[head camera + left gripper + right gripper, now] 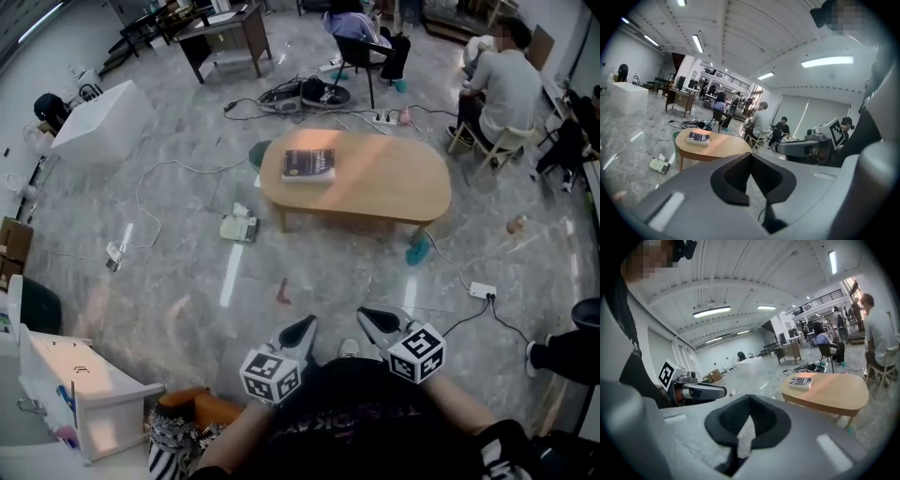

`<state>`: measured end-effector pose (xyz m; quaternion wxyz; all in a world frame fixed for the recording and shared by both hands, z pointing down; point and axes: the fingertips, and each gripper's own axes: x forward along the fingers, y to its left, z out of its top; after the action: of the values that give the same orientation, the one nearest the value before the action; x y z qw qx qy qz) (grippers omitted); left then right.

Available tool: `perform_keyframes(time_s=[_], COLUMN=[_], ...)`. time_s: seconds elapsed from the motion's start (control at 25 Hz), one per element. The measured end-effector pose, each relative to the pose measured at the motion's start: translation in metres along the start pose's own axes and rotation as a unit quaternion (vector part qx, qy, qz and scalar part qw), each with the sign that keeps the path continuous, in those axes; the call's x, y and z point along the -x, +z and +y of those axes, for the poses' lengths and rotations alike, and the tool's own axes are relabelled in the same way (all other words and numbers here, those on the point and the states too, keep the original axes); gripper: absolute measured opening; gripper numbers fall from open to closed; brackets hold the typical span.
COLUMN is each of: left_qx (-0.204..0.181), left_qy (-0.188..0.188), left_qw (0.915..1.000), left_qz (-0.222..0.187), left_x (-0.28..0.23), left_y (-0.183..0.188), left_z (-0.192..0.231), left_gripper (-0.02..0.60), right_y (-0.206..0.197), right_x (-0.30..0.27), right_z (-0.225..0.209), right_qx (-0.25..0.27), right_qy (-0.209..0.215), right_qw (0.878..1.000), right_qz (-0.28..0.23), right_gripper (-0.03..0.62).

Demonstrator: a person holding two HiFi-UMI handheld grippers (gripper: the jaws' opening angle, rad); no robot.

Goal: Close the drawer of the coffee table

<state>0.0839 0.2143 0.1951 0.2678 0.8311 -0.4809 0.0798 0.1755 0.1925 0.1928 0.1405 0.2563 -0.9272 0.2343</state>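
We hold the left claw [305, 325] and the right claw [367, 315] side by side over the floor [187, 300], each pressed together on nothing. The oval wooden counter [394, 192] stands well ahead, with a book [309, 165] near its left end. A white drawer [117, 422] juts open at our left.

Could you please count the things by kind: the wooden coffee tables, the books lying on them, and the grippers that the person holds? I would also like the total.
Coffee table: 1
Book: 1
Grippers: 2, the left gripper and the right gripper
Total: 4
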Motion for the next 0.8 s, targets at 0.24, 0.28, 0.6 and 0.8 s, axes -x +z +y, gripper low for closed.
perform_keyframes(time_s=[0.24, 0.28, 0.6, 0.8], left_qx=[-0.027, -0.028, -0.02, -0.028], left_qy=[0.021, 0.023, 0.019, 0.014], left_qw=[0.9993, 0.9991, 0.9994, 0.9994], left_qz=[-0.018, -0.02, -0.021, -0.016], left_x=[0.01, 0.011, -0.003, -0.009], left_y=[0.001, 0.0, 0.001, 0.002], left_z=[-0.008, -0.008, -0.013, -0.017], left_gripper=[0.006, 0.006, 0.006, 0.006], right_y=[-0.006, -0.007, -0.01, -0.011], right_x=[0.004, 0.004, 0.006, 0.007], right_z=[0.009, 0.01, 0.004, 0.002], right_qx=[0.019, 0.021, 0.03, 0.032], right_qy=[0.019, 0.021, 0.031, 0.034], right_qw=[1.0, 1.0, 0.999, 0.999], right_qz=[0.005, 0.007, 0.018, 0.022], right_gripper=[0.002, 0.002, 0.002, 0.002])
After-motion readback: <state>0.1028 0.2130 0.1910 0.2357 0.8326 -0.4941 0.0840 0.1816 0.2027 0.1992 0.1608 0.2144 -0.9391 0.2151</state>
